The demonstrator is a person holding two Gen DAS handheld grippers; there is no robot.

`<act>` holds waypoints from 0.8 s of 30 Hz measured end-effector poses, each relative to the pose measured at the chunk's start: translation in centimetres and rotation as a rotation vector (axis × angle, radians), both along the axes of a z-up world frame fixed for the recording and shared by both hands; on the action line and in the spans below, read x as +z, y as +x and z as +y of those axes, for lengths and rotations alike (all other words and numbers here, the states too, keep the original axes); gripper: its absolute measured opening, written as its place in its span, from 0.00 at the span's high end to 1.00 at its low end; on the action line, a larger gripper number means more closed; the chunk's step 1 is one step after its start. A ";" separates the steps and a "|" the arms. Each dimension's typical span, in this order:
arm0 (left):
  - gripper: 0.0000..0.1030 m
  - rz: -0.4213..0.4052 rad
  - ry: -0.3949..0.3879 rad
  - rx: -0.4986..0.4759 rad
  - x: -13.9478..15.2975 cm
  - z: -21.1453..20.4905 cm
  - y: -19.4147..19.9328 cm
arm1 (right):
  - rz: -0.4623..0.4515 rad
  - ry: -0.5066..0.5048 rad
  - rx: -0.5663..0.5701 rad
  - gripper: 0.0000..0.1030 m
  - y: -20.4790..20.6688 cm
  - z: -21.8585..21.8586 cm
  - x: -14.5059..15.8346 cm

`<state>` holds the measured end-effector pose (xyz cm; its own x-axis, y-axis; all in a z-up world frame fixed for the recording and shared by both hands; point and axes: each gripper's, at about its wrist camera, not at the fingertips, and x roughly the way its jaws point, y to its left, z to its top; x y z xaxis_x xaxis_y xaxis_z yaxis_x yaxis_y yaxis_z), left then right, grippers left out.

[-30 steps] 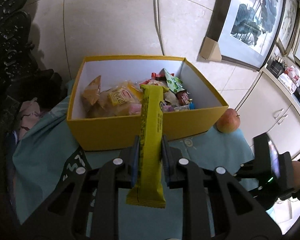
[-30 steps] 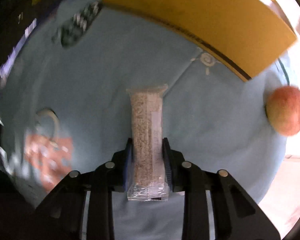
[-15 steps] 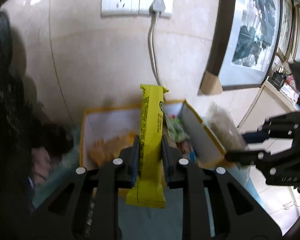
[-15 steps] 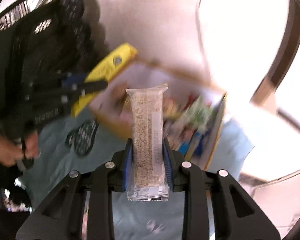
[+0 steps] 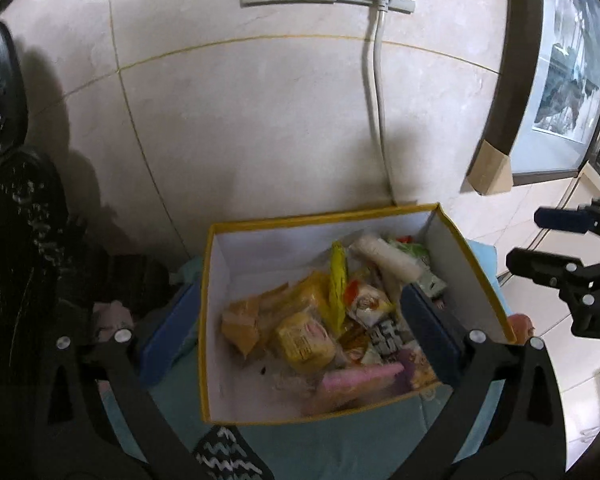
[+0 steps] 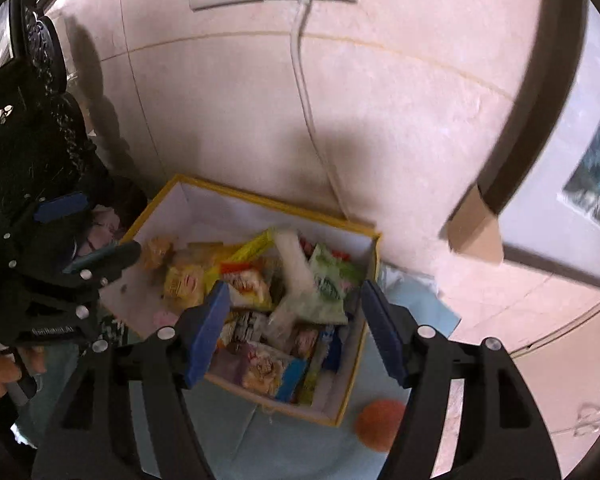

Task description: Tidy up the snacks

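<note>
A yellow box point(image 5: 480, 296) with white inner walls holds several snack packets. The long yellow bar point(image 5: 337, 286) lies inside it, and the clear grain bar point(image 5: 388, 258) lies beside it toward the back right. My left gripper point(image 5: 300, 340) is open and empty above the box. My right gripper point(image 6: 296, 328) is open and empty above the box point(image 6: 356, 364) from the right; the yellow bar point(image 6: 252, 249) and the grain bar point(image 6: 294, 264) show inside. Each gripper appears in the other's view: the right one point(image 5: 548, 240), the left one point(image 6: 84, 232).
The box sits on a light blue cloth point(image 6: 228, 436) against a tiled wall with a socket and plugged cable point(image 5: 376, 80). An apple point(image 6: 380, 424) lies on the cloth right of the box. Framed pictures point(image 5: 560, 72) lean at right; dark carved furniture point(image 5: 12, 200) stands left.
Both grippers have opened and let go of their bars. The yellow bar and the grain bar now lie in the box. Both grippers tilted down over it.
</note>
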<state>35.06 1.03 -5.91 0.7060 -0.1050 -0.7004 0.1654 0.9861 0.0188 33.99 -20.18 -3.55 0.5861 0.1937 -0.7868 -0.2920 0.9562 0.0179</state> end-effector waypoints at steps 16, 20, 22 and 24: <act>0.02 0.162 -0.096 0.098 -7.9 1.4 -16.9 | 0.166 0.152 -0.073 0.27 -18.1 0.7 -7.6; 0.02 0.201 -0.059 0.071 -11.0 1.4 -22.2 | 0.170 0.126 -0.079 0.27 -23.4 1.7 -10.7; 0.02 0.207 -0.047 0.068 -12.2 1.4 -23.9 | 0.166 0.096 -0.067 0.27 -25.6 2.7 -12.5; 0.02 0.222 -0.039 0.073 -13.6 1.5 -25.3 | 0.178 0.085 -0.067 0.27 -27.1 3.3 -14.3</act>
